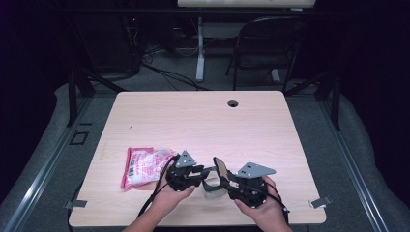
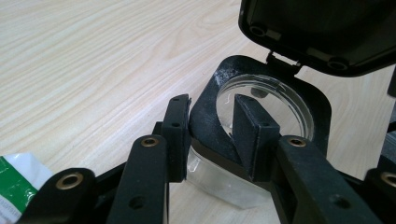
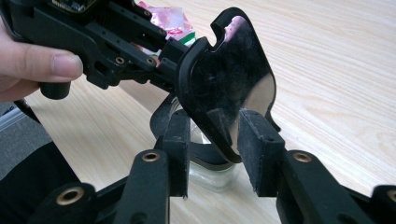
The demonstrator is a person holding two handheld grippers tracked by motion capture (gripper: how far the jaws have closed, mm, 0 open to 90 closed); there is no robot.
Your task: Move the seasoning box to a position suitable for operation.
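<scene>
Both hands are working low at the near edge of the wooden table (image 1: 203,116), meeting over a small clear box (image 1: 212,189) with a black rim and a hinged black lid (image 1: 221,166). The box is sitting on the table between the two grippers, lid standing open and tilted up.

The left gripper (image 1: 205,173) is coming in from the left. In the left gripper view its jaws are straddling the near corner of the black rim (image 2: 205,126), one pad outside the rim and the other (image 2: 250,135) inside the round clear opening. The jaws are standing at a middling gap; whether the pads are actually pressing on the rim, I cannot tell.

The right gripper (image 1: 226,180) is reaching in from the right. In the right gripper view its jaws are sitting either side of the lower edge of the shiny lid (image 3: 233,88), with daylight showing beside the right pad (image 3: 261,154), so it is partly open and not clamped.

Just left of the left hand (image 1: 169,195), a pink and white packet (image 1: 142,166) is lying flat on the table, close behind that gripper.
</scene>
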